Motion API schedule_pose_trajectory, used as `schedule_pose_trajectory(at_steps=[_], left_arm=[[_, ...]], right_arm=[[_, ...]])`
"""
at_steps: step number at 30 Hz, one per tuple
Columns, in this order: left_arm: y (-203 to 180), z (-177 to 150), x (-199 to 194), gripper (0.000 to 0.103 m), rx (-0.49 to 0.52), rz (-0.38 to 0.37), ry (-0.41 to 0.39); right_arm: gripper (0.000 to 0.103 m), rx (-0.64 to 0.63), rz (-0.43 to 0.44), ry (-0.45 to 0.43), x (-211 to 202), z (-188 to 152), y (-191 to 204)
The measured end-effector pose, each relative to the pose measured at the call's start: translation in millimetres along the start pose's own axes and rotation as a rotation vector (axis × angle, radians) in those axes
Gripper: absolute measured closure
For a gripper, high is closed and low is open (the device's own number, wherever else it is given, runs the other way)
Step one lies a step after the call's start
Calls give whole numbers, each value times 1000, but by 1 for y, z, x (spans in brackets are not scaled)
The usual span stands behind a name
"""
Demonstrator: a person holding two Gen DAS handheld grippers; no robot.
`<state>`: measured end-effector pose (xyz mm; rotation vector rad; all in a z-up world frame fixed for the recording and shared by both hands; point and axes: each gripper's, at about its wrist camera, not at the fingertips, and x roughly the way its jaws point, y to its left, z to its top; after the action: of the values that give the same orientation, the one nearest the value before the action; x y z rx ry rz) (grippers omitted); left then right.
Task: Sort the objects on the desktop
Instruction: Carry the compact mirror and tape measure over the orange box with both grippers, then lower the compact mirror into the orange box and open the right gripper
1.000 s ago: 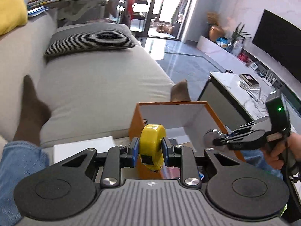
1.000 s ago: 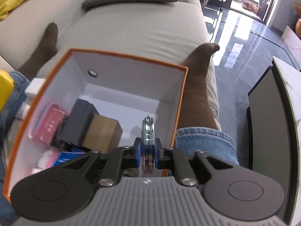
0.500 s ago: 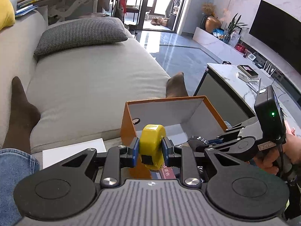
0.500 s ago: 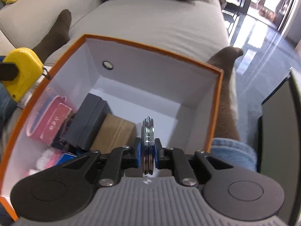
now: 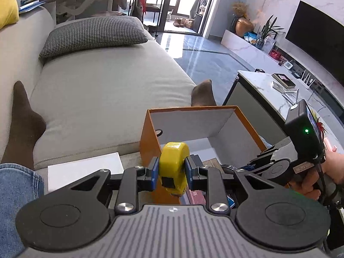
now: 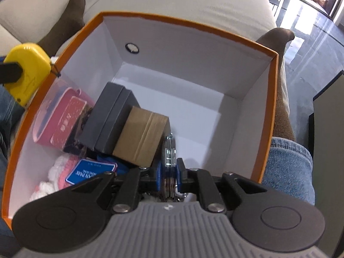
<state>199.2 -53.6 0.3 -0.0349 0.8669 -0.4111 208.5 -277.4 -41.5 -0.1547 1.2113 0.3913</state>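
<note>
My left gripper (image 5: 172,169) is shut on a yellow tape measure (image 5: 174,165), held just outside the near left wall of an orange box (image 5: 150,142) with a white inside. The same tape measure (image 6: 24,73) shows at the left edge of the right wrist view. My right gripper (image 6: 169,172) is shut on a stack of shiny metal rings (image 6: 169,163) and hangs inside the orange box (image 6: 266,133) over its near side. In the box lie a dark grey case (image 6: 109,116), a brown carton (image 6: 142,135), a pink packet (image 6: 64,116) and a blue card (image 6: 90,172).
The box rests between a person's legs in jeans (image 6: 288,167) on a grey sofa (image 5: 103,90). A white sheet (image 5: 83,169) lies left of the box. A marble-topped table (image 5: 271,90) stands to the right, and a hand (image 5: 322,172) holds the right gripper's handle.
My right gripper has sunk deeper into the box and tilted further down, so the box's contents fill more of its view. The left gripper has barely moved.
</note>
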Motion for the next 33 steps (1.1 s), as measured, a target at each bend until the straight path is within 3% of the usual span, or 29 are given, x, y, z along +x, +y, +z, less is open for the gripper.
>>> schedule_pose_trajectory(at_steps=[4,20,23,31,33], left_arm=[[0,-1,-2,74,1,-4,-1],[-3,0,-2,74,3,-12,2],[-3,-1,-2,74,1,-17,2],[-5,2,0,74,7,-17,5],[-5,2,0,74,7,-18,5]], right_arm=[[89,-5,-12,25,-1,1,0],[87,-220,-153,78,-6,-1,20],[88,-207,-112,96,-8,2,14],[89,2,58,90,-18,11,-13],[89,19,55,96,-15,12,-16]])
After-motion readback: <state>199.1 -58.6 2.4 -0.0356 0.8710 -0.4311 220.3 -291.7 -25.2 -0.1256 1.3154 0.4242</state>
